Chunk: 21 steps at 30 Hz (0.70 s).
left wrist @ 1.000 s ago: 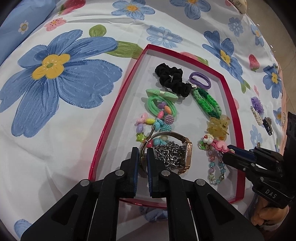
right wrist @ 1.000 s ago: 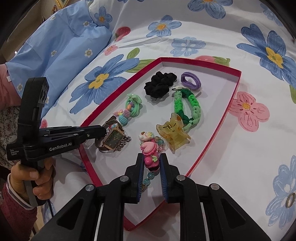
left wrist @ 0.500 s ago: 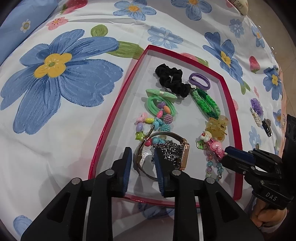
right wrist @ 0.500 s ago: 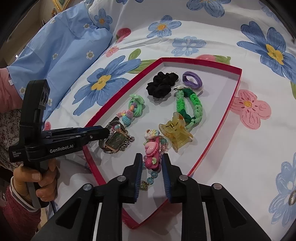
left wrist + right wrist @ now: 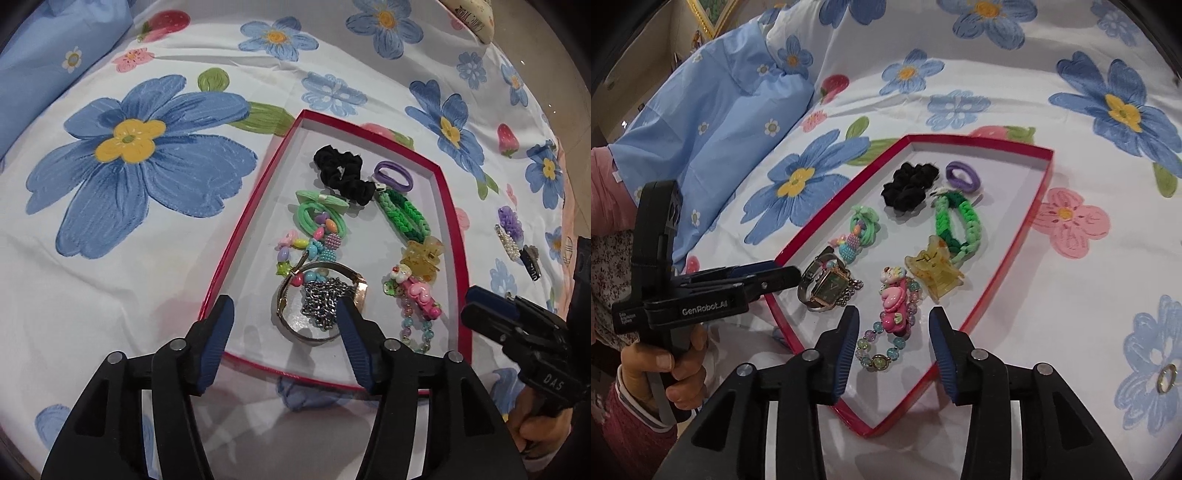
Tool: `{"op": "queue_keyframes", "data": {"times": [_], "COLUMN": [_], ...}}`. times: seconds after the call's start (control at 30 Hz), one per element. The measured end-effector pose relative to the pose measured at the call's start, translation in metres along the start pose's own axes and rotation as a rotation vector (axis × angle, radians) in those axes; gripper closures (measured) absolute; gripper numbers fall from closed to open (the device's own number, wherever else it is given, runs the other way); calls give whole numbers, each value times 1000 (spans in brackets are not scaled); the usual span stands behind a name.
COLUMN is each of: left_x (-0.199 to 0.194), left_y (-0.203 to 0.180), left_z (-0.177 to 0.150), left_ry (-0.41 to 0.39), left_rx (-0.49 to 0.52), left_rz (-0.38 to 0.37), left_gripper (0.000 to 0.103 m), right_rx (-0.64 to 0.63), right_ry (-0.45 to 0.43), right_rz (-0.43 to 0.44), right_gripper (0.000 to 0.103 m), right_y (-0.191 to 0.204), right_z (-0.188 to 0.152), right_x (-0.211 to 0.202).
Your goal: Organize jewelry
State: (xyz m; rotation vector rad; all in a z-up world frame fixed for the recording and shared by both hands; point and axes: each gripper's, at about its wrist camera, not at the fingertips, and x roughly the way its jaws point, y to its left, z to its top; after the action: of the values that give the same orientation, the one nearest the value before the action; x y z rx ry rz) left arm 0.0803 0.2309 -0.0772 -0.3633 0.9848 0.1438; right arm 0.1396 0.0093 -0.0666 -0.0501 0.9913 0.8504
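Two grippers, and you've got both of them standing apart with nothing pinched. Your left gripper (image 5: 286, 325) has just been opening; the watch (image 5: 321, 299) and its silver chain lie on the tray floor in the gap between the pads, but the pads aren't pressing on them. Your right gripper (image 5: 892, 343) has been opening too, and the pink charm bracelet (image 5: 892, 310) with its pastel beads sits between those fingers, loose on the tray.

Everything's inside the red tray (image 5: 1008, 273), which lies on the flowered bedsheet (image 5: 147, 258). Just past the bracelet you've got the yellow claw clip (image 5: 932, 267), touching the end of the green braided band (image 5: 956, 225). Further back sit the black scrunchie (image 5: 908, 184) and the purple hair tie (image 5: 962, 177), side by side near the far wall. The mint green hair tie (image 5: 319, 218) with a bow and the colourful bead string (image 5: 295, 251) lie between the scrunchie and the watch, beads running right up to the watch strap.

Outside the tray, a few clips (image 5: 515, 240) are still on the sheet off to your right, and a small gold ring (image 5: 1167, 376) lies on a blue flower there as well.
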Motion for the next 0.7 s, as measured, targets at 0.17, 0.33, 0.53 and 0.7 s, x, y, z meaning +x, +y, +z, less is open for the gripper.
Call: {"op": "queue_keyframes", "data": {"times": [0.17,0.33,0.53,0.7], "left_x": [-8,-14,-21,-27], "left_y": [-3,-7,-12,-13], "left_z": [-2,-7,-14,-21], "left_ry": [-16,-22,-29,-39], "left_rx": [4,2,-2,-12], "left_rz": [17,19,28,33], "left_gripper": [40,35,32,27], "right_rx": [38,62,85,94], "right_ry": [-49,-76,-98,-106], "right_rz": [-1,13,38,45], "right_gripper": [61,60,55,54], "right_y": [-8,-11,-10,-8], "right_z": [-3,-5,-11,-18], "right_x": [-16,-27,-34,-39]}}
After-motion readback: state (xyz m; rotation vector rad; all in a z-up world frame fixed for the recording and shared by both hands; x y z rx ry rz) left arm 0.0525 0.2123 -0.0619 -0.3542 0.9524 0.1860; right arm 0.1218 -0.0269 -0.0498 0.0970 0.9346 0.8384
